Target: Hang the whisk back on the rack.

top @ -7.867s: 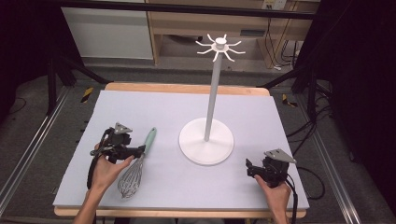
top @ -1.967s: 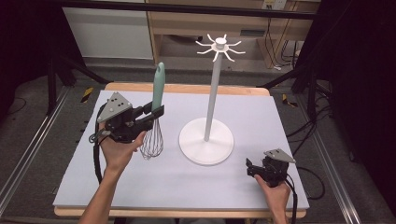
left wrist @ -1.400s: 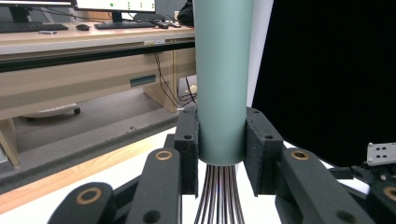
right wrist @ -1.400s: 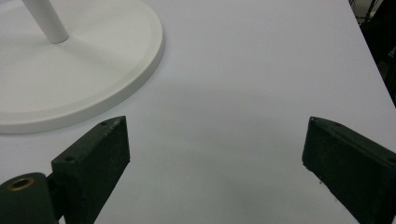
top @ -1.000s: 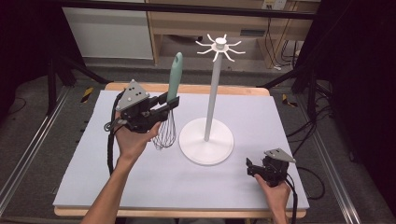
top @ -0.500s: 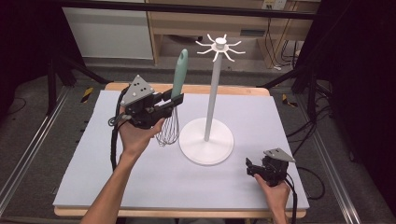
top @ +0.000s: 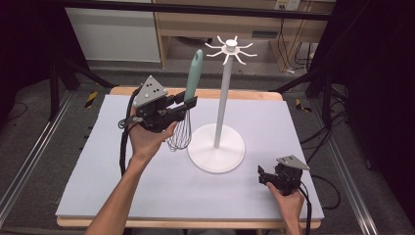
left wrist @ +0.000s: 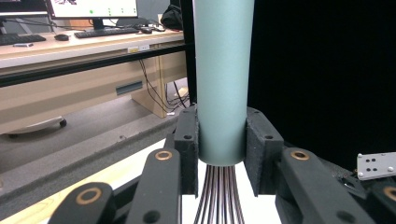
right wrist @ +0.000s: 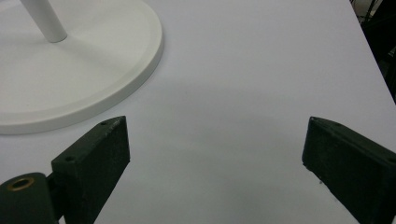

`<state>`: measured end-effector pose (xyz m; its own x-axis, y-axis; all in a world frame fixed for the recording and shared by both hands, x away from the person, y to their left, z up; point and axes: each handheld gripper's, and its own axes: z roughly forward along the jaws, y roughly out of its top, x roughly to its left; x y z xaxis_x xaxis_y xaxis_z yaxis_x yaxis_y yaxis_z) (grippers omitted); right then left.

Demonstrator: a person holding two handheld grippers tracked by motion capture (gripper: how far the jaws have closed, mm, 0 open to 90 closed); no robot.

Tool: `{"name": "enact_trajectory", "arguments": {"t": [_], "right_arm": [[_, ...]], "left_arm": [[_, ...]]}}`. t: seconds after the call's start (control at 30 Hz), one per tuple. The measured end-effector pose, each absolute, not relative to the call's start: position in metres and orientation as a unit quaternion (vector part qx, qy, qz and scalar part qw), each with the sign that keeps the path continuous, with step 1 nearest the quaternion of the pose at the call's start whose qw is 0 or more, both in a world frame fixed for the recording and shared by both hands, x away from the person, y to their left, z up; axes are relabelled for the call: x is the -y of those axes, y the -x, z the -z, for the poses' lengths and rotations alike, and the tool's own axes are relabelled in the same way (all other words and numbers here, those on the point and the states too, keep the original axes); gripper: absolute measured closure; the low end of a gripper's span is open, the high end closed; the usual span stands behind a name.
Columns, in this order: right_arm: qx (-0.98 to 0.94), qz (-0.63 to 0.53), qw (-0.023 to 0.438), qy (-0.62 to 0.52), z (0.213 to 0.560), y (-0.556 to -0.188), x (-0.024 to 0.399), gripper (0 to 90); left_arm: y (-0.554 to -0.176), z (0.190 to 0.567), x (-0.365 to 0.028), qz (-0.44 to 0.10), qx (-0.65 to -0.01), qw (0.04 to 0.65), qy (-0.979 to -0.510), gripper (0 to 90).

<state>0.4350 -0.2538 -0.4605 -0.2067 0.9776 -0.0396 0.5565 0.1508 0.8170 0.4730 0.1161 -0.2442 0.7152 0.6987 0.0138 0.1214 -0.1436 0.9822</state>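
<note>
A whisk with a teal handle (top: 193, 73) and wire head (top: 180, 134) is held upright above the table, handle up. My left gripper (top: 188, 104) is shut on the handle's lower end; in the left gripper view both pads clamp the teal handle (left wrist: 221, 79) with the wires (left wrist: 218, 193) hanging below. A white stand (top: 224, 88) with hook arms (top: 230, 49) at its top rises from a round base (top: 216, 148) just right of the whisk. My right gripper (top: 262, 177) rests low at the table's front right, open, with nothing between its fingers (right wrist: 98, 158).
The table carries a pale mat (top: 98, 161). The stand's base (right wrist: 70, 70) lies to the front left of the right gripper. A wooden bench (top: 205, 29) and cables sit behind the table; metal rails run along both sides.
My left gripper has carried the whisk a little to the right and up, toward the stand's pole. The right gripper has not moved.
</note>
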Motion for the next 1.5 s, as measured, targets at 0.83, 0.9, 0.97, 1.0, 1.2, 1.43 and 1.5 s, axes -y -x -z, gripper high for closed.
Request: {"name": "enact_trajectory", "arguments": {"t": [0.83, 0.9, 0.97, 1.0, 1.2, 1.43, 1.5], "right_arm": [[-0.693, -0.349, 0.300, -0.555, 0.460, -0.435, 0.256, 8.0], [-0.692, -0.349, 0.300, -0.556, 0.460, -0.435, 0.256, 8.0], [-0.693, -0.348, 0.300, -0.555, 0.461, -0.435, 0.256, 8.0], [-0.693, -0.348, 0.300, -0.556, 0.460, -0.435, 0.256, 8.0], [-0.694, -0.348, 0.300, -0.555, 0.461, -0.435, 0.256, 8.1], [-0.693, -0.346, 0.300, -0.557, 0.461, -0.435, 0.257, 8.2], [-0.694, -0.346, 0.300, -0.556, 0.461, -0.435, 0.257, 8.4]], "left_arm": [[-0.484, 0.241, -0.102, -0.254, -0.285, 0.571, -0.727, 68.6], [-0.486, 0.240, -0.101, -0.254, -0.285, 0.570, -0.728, 68.6], [-0.487, 0.240, -0.101, -0.255, -0.286, 0.567, -0.729, 68.6], [-0.487, 0.240, -0.100, -0.255, -0.287, 0.568, -0.728, 68.6], [-0.489, 0.240, -0.099, -0.253, -0.285, 0.570, -0.728, 68.5], [-0.491, 0.242, -0.095, -0.253, -0.283, 0.563, -0.734, 68.5], [-0.492, 0.243, -0.094, -0.253, -0.284, 0.562, -0.734, 68.5]]}}
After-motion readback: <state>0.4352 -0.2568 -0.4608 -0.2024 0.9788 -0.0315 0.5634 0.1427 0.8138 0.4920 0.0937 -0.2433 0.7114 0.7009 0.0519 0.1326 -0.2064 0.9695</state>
